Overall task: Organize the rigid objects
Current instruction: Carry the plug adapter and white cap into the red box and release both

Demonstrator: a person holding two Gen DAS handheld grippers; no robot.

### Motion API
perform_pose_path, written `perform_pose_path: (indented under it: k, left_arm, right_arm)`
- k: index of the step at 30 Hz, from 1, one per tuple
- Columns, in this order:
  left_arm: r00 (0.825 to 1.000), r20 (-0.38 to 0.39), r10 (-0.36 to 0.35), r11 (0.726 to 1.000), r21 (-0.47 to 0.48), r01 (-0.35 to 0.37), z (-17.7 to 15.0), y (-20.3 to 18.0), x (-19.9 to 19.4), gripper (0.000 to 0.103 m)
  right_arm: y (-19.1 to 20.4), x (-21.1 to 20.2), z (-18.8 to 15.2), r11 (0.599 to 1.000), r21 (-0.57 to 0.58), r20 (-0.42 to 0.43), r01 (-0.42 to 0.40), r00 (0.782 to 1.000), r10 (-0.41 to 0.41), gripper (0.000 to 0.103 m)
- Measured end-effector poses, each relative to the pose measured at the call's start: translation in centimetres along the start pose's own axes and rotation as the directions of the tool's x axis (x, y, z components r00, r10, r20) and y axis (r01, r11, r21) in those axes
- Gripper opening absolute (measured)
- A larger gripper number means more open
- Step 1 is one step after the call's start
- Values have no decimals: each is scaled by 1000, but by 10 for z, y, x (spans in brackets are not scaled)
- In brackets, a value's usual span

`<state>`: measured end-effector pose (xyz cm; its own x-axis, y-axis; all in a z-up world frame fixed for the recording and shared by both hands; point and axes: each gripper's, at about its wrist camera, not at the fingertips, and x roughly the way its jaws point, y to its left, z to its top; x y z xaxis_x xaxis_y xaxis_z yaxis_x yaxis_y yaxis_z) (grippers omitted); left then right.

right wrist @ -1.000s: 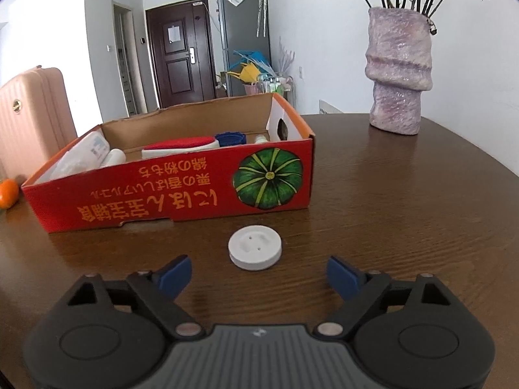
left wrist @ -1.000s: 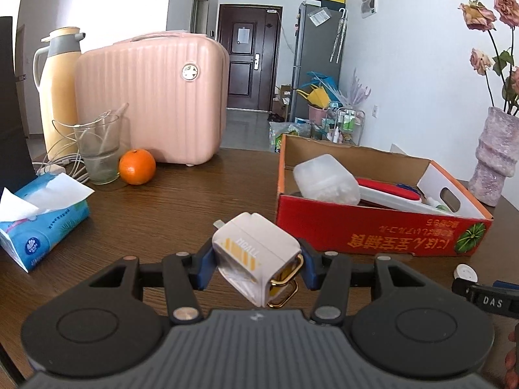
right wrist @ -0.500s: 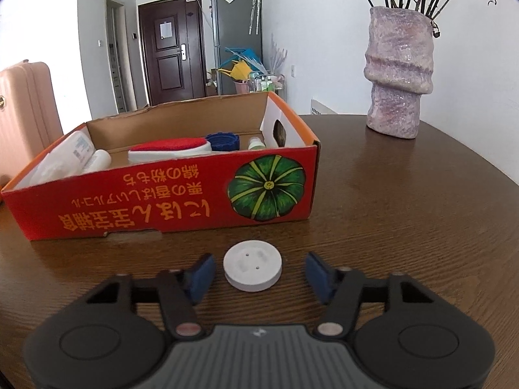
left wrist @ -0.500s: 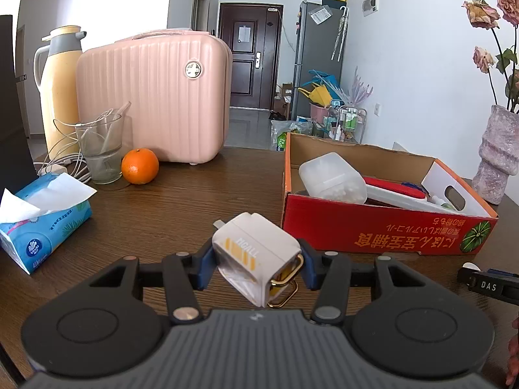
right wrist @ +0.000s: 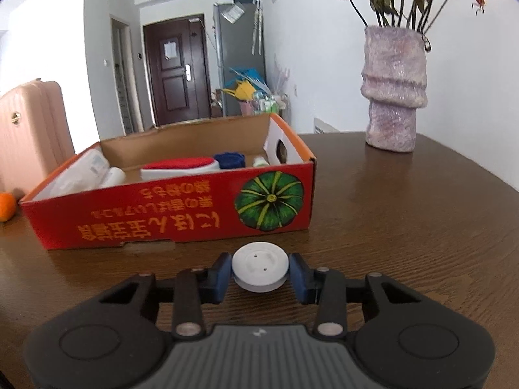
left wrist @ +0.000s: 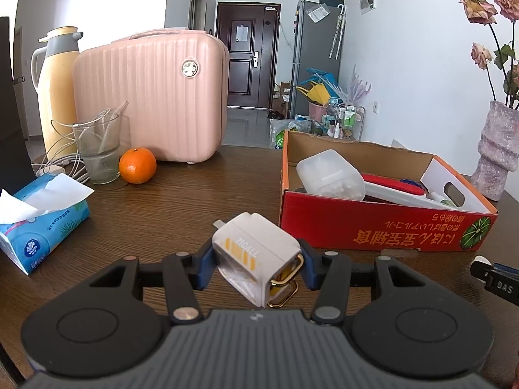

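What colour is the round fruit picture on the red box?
Dark green with yellow-green stripes, a pumpkin picture on the red box. The right wrist view shows it best.

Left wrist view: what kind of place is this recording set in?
Most likely a lived-in home: a wooden table with a tissue pack and an orange, a hallway to a dark front door, and a fridge beside it.

Red box [right wrist: 168, 214], green pumpkin print; white disc [right wrist: 259, 270]
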<state>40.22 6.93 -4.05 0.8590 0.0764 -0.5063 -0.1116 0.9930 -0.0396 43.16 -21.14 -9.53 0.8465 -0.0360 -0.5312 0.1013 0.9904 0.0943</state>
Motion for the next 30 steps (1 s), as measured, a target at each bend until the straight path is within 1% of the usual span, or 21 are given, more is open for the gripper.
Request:
perform_pose_path:
  k: [5, 11, 15, 22, 30]
  left_arm:
    - [1000, 10, 3, 1000, 5, -3, 0, -2, -2, 53]
    - [1000, 12, -7, 1000, 23, 7, -2, -6, -4, 52]
    - [1000, 27, -12, 999, 39, 11, -4, -12, -10, 52]
    - [998, 52, -33, 997, 69, 29, -10, -27, -25, 53]
    - [996, 75, -53, 996, 69, 48, -11, -40, -41, 53]
  right_arm:
    - [3, -22, -6, 999, -9, 39, -32, 999, 32, 38]
    - [9, -41, -15, 997, -18, 57, -68, 996, 69, 38]
    - [14, -54, -20, 995, -29, 72, -99, 992, 101, 38]
    - [21, -71, -26, 990, -38, 101, -136, 985, 139, 38]
    - [22, -83, -24, 985, -25, 149, -169, 974, 171, 38]
